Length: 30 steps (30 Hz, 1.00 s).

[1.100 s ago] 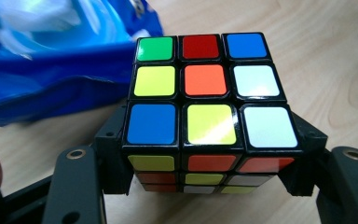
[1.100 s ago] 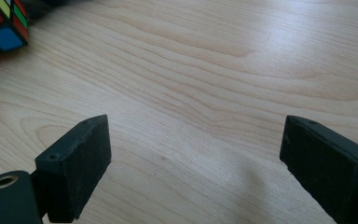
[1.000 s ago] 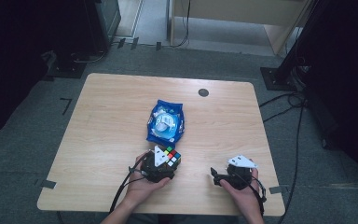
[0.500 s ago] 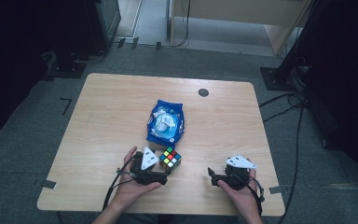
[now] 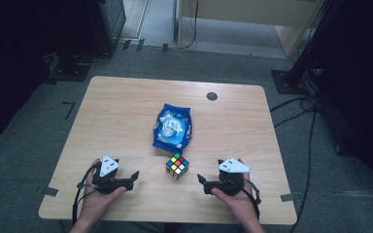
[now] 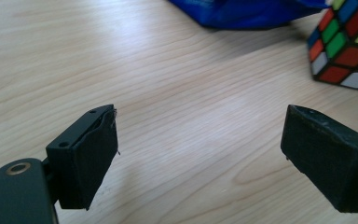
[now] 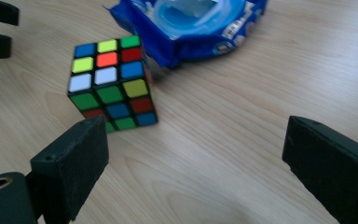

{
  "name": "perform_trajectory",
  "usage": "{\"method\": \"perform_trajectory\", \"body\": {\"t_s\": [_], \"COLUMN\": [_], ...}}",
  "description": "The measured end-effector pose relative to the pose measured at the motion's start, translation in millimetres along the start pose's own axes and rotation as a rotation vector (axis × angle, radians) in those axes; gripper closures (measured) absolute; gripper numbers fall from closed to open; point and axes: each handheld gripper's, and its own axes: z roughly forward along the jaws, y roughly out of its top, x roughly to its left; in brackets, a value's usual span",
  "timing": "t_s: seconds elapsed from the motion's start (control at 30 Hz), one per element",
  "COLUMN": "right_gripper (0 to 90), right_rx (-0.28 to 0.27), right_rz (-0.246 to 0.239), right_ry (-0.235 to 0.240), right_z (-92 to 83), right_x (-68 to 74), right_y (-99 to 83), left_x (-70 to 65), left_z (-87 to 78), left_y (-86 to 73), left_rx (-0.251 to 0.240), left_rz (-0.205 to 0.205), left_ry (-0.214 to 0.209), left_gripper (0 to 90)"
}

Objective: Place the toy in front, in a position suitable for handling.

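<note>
- Cube (image 5: 177, 165) sits on the table (image 5: 126, 111), near the front edge, between the two grippers, touching neither.
- Cube is just in front of the blue pack (image 5: 173, 127), close to it; a touch can't be told.
- Left gripper (image 5: 135, 175) rests at the table's front left, well apart from the cube; jaws have just been opening and now stand wide, nothing between them.
- Left gripper view: cube at upper right (image 6: 347, 51), beyond the right jaw; bare table between the pads.
- Right gripper (image 5: 200, 179) at front right, near the cube; jaws wide, nothing held.
- Right gripper view: cube (image 7: 112, 81) stands ahead of the left jaw, pack (image 7: 196, 28) behind it.
</note>
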Motion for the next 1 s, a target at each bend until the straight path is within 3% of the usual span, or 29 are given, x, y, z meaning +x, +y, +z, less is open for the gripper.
{"method": "perform_trajectory", "body": {"t_s": [0.17,0.2,0.37,0.4,0.47,0.57,0.63,0.77,0.83,1.0], "right_gripper": [6.9,6.9,7.4,8.0,8.2,9.3,14.7,24.2,34.0,34.2], "right_rx": [-0.011,-0.014,-0.004,0.005,0.016,0.035,0.035,0.052,0.044,0.051], "right_rz": [-0.026,-0.047,-0.071,-0.077,-0.08,-0.078,-0.081,-0.101,-0.104,-0.106], "right_ry": [0.047,0.069,0.106,0.107,0.104,0.1,0.066,0.018,0.018,0.032], "right_z": [11.4,18.4,38.2,42.7,47.4,60.5,69.7,79.1,80.7,78.5], "right_x": [11.8,18.2,32.7,35.8,38.3,42.8,45.7,49.6,51.3,50.7], "right_y": [5.8,7.7,10.3,10.7,11.0,11.6,11.7,9.8,8.7,9.6], "left_x": [2.5,-0.1,-3.3,-4.7,-5.8,-6.8,-3.9,-4.5,-4.6,-4.8], "left_z": [6.4,7.7,11.2,13.8,16.2,17.5,17.4,17.8,17.9,17.9], "left_y": [-4.6,-4.6,-5.2,-5.6,-5.8,-5.4,-5.6,-5.7,-5.8,-5.8], "left_rx": [0.036,0.039,0.06,0.087,0.108,0.108,0.118,0.115,0.114,0.114], "left_rz": [-0.005,0.016,0.028,0.037,0.043,0.048,0.031,0.036,0.035,0.035], "left_ry": [0.028,0.04,0.061,0.085,0.102,0.092,0.066,0.064,0.063,0.064], "left_gripper": [11.6,11.6,12.2,12.2,12.3,12.4,12.4,12.4,12.4,12.4]}}
